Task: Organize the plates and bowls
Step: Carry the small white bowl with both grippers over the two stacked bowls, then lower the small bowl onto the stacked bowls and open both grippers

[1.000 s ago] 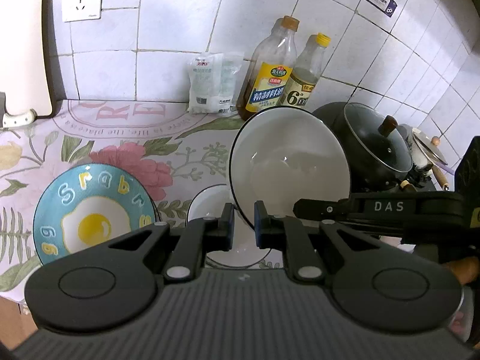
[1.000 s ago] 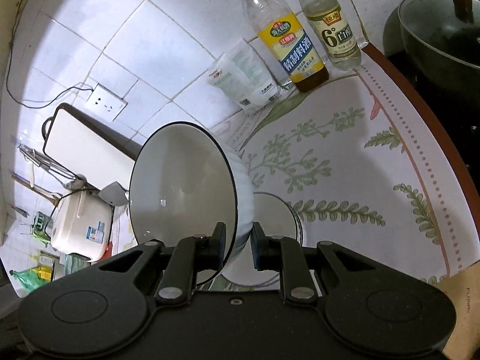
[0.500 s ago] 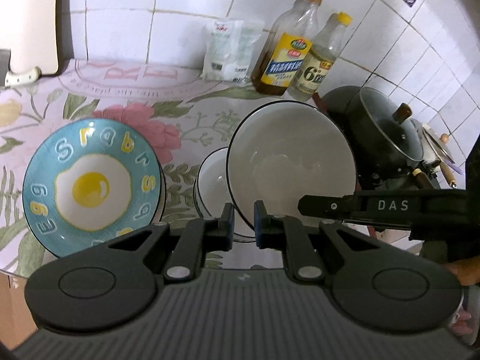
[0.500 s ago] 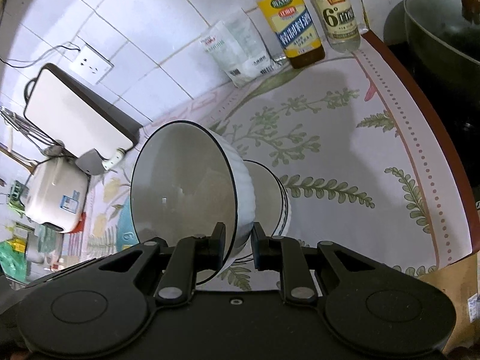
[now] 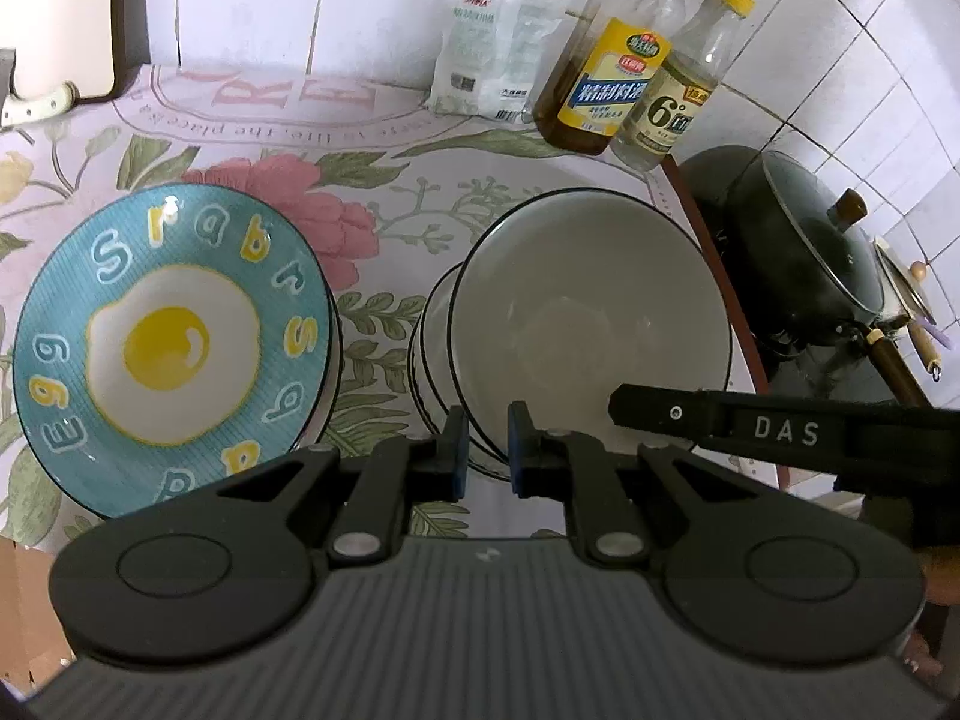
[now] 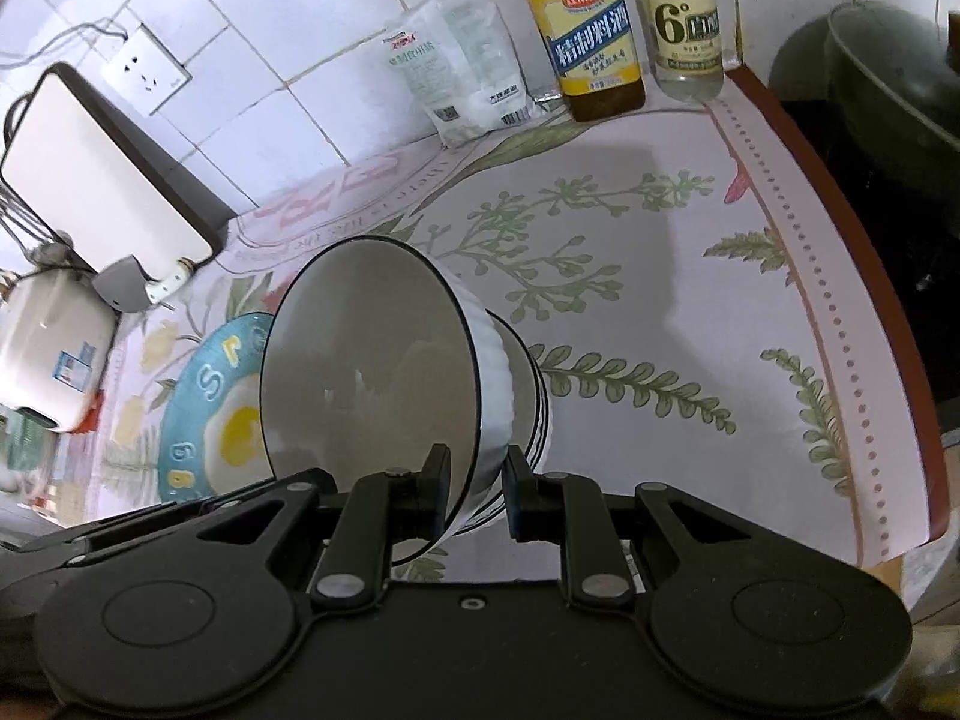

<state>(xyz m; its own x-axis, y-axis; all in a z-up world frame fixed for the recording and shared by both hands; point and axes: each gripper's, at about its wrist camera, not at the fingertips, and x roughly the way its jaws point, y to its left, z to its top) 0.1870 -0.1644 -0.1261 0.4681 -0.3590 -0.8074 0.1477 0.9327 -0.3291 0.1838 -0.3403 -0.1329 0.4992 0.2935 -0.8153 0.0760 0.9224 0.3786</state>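
A white bowl (image 5: 591, 330) with a thin black rim hangs tilted just above a stack of matching bowls (image 5: 432, 372) on the flowered counter. My left gripper (image 5: 485, 450) is shut on its near rim, one pad outside and one inside. My right gripper (image 6: 477, 480) is shut on the ribbed wall of the same bowl (image 6: 366, 372); its finger (image 5: 720, 420) comes in from the right in the left wrist view. The stack (image 6: 531, 384) shows behind the bowl. A blue plate with a fried-egg picture (image 5: 174, 342) lies left of the stack, also seen as plate (image 6: 204, 396).
An oil bottle (image 5: 606, 78), a vinegar bottle (image 5: 672, 108) and a white bag (image 5: 492, 54) stand by the tiled wall. A black lidded pot (image 5: 798, 258) sits past the counter's right edge. A white board (image 6: 102, 180) and a rice cooker (image 6: 48, 348) are far left.
Both grippers have sunk toward the counter with the white bowl held between them. The bowl stack and the blue plate now look closer and larger.
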